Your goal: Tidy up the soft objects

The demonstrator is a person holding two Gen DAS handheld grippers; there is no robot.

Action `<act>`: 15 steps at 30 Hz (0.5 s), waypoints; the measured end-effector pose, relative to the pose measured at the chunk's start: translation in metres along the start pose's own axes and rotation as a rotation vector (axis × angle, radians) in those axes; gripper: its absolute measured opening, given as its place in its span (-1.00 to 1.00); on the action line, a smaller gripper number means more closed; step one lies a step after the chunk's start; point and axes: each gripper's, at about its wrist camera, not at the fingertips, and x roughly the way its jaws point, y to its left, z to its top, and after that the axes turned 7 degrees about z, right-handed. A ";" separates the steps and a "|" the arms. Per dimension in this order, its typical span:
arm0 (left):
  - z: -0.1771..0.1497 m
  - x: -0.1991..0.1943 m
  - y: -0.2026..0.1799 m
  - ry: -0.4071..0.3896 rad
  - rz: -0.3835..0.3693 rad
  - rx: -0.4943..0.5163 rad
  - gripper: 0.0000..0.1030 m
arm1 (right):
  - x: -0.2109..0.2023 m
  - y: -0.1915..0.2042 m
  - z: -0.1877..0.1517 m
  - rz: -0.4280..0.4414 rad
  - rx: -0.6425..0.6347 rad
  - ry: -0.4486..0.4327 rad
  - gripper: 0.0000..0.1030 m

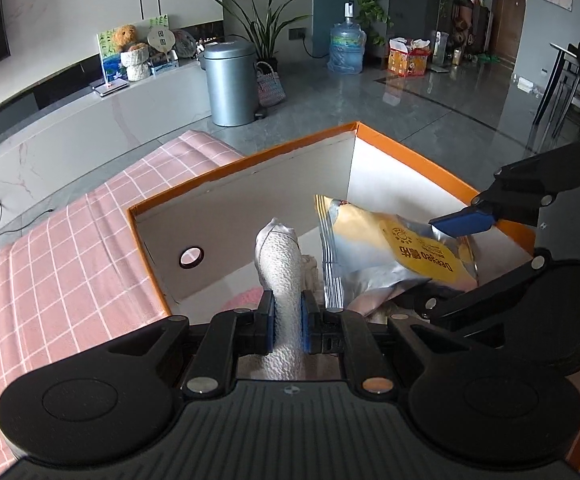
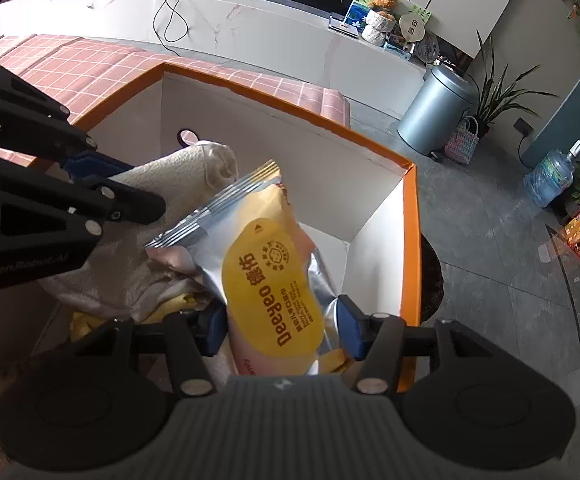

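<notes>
An orange-rimmed cardboard box (image 1: 249,156) with white inner walls stands on a pink checked cloth; it also shows in the right wrist view (image 2: 410,216). My left gripper (image 1: 287,324) is shut on a white textured towel (image 1: 283,276) and holds it over the box. The towel also shows in the right wrist view (image 2: 177,168), with my left gripper (image 2: 101,176) on it. My right gripper (image 2: 281,330) is shut on a silver and yellow snack bag (image 2: 269,272) inside the box. The bag (image 1: 390,248) and my right gripper (image 1: 450,256) show at the right of the left wrist view.
Other soft items, pink and yellow (image 2: 173,304), lie in the box under the bag. The pink checked cloth (image 1: 61,256) covers the surface left of the box. A grey bin (image 1: 229,80), a plant and a water bottle (image 1: 346,48) stand on the floor beyond.
</notes>
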 end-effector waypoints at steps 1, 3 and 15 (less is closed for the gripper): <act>0.000 -0.001 0.001 -0.002 -0.001 0.000 -0.69 | -0.001 0.000 0.000 -0.003 0.001 0.000 0.10; 0.000 -0.004 0.000 -0.013 0.018 0.010 -0.55 | -0.004 0.002 0.000 -0.009 -0.013 -0.009 0.17; 0.002 -0.045 -0.006 -0.102 0.061 0.050 0.49 | -0.046 0.012 -0.003 -0.090 -0.108 -0.064 0.61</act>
